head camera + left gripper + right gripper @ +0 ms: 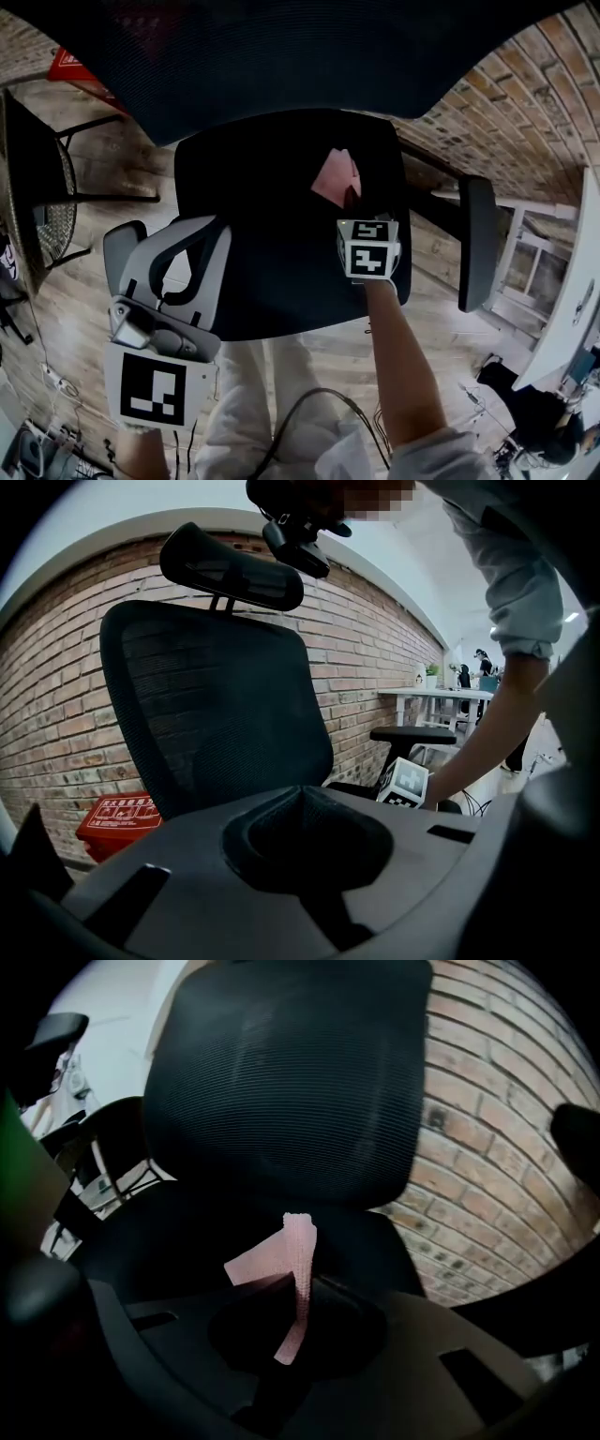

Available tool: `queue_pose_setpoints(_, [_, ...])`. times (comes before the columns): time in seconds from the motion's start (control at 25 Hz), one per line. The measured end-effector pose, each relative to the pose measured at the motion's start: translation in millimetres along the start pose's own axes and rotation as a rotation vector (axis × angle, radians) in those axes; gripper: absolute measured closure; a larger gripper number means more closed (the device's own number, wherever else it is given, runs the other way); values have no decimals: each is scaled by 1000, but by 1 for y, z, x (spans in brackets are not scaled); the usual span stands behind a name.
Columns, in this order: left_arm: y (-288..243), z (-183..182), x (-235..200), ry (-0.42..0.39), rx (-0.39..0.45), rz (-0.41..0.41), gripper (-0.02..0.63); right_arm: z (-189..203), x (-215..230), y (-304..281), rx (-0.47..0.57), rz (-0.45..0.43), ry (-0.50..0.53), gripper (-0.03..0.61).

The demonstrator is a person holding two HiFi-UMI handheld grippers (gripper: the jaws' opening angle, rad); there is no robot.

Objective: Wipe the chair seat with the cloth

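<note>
The black mesh office chair's backrest [328,56] filled the top of the head view. Below it lay the black padded chair seat [272,234], on a pale wooden plank floor [94,159] in front of a red brick wall [56,714]. A white desk [572,309] ran down the right side, its long near edge facing the chair and well apart from it. The chair's black right armrest [475,239] stood between the seat and that desk edge. In the left gripper view the curved black headrest [230,569] sat on top of the backrest, and a red plastic box [117,817] rested low against the wall on the side away from the desk. My left gripper [300,797] was off the seat's far side from the desk, by its front corner. Its jaws were pressed together with nothing between them. My right gripper [296,1274] reached over the half of the seat nearer the desk edge. Its jaws were clenched on the small pink knitted cloth [298,1241], and the marker cube [367,248] faced up toward me. The cloth stuck up out of the jaws in a narrow fold, with a flap spreading to one side. It was over the back part of the seat, near the foot of the backrest and toward the desk side. I could not tell whether it touched the seat.
</note>
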State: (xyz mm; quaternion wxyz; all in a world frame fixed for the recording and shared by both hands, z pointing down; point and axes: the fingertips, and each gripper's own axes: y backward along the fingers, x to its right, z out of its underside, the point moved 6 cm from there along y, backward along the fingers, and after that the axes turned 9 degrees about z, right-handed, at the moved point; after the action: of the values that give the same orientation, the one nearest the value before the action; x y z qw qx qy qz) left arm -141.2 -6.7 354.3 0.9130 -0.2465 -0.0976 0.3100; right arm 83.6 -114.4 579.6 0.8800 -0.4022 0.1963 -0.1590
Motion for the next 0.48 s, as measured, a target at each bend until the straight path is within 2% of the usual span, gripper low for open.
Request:
queue_pose_setpoints(0.2, [-6,-7,6,-25,0,22,595,16,49,7,-27,86,-23,523])
queue_pose_setpoints(0.48, [-11,-16,11,-43,4,34,595,35,76,17,-56,116,-28,523])
